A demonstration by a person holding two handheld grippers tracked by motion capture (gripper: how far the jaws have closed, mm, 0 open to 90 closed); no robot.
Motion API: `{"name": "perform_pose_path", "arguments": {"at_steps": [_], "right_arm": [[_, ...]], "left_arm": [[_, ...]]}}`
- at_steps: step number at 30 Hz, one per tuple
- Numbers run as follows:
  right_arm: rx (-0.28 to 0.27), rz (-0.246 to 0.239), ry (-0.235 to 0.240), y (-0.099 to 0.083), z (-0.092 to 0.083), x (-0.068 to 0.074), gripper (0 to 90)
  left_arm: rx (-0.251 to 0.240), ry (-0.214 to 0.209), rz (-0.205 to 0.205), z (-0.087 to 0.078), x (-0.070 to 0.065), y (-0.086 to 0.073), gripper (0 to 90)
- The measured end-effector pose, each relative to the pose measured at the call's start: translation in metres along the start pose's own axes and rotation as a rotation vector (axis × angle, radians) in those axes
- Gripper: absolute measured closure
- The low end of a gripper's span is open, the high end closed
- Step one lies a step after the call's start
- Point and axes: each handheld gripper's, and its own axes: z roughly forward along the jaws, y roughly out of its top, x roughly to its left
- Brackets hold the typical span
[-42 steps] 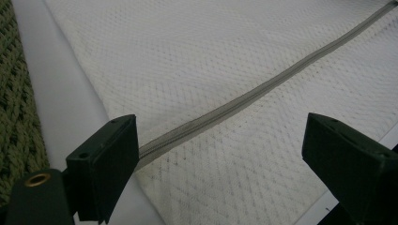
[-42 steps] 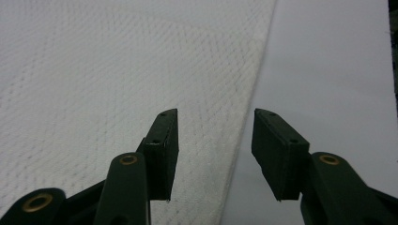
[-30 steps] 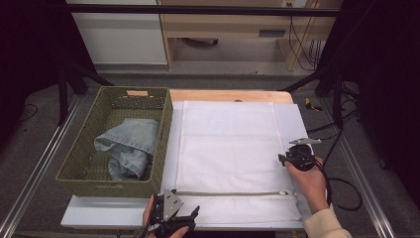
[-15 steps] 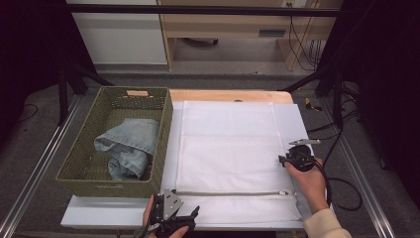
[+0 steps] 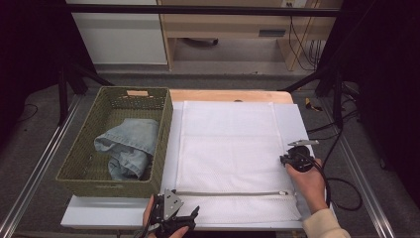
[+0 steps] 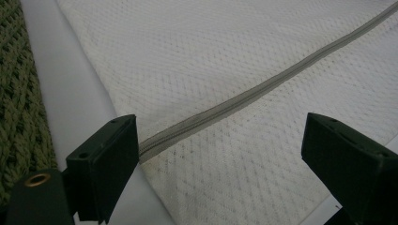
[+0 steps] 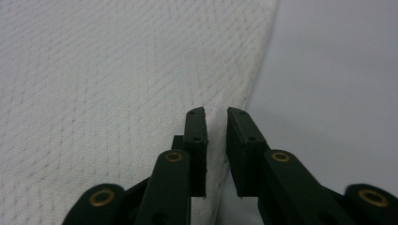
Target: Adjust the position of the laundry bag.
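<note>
The right gripper [image 7: 216,117] sits at the right edge of the white mesh laundry bag [image 5: 228,148]. Its jaws have just been closing and now stand almost together, with a narrow gap between them straddling the bag's hem; I cannot tell whether the pads actually pinch the cloth. The left gripper [image 6: 220,140] hovers at the bag's near left corner, jaws wide apart and gripping nothing, with the grey zipper [image 6: 263,86] running between them across the mesh.

The bag lies flat on the white table [image 5: 104,215], zipper closed along the near edge. It looks light, limp and thin, so it will likely sag and fold once lifted; the hem or the zipper tape should give the firmest bite, since a single mesh layer may slip.

To the left stands a woven green basket [image 5: 163,144] holding crumpled blue jeans [image 5: 130,148].
</note>
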Motion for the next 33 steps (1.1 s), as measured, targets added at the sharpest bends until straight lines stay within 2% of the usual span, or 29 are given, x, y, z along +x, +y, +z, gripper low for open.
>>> {"name": "perform_pose_path", "arguments": {"at_steps": [6,9,14,18,27,33], "right_arm": [[-0.001,-0.01,-0.006,0.0,0.0,0.002,88.9],[-0.006,-0.011,-0.007,0.0,0.0,0.002,89.5],[-0.013,-0.01,-0.002,0.0,-0.001,0.001,89.5],[-0.024,-0.01,0.002,-0.002,-0.002,0.0,89.5],[-0.035,-0.001,0.009,-0.005,-0.002,0.0,89.5],[-0.038,0.0,0.014,-0.005,-0.002,-0.001,89.6]], "left_arm": [[0.015,0.009,-0.001,-0.001,0.001,-0.002,11.5],[0.018,0.015,-0.001,-0.002,0.002,-0.004,12.4],[0.027,0.045,-0.003,-0.004,0.001,-0.008,20.1],[0.048,0.059,-0.013,-0.004,0.002,-0.012,32.8],[0.073,0.076,-0.051,-0.007,0.004,-0.02,37.8],[0.11,0.083,-0.068,-0.006,0.007,-0.024,48.2]]}}
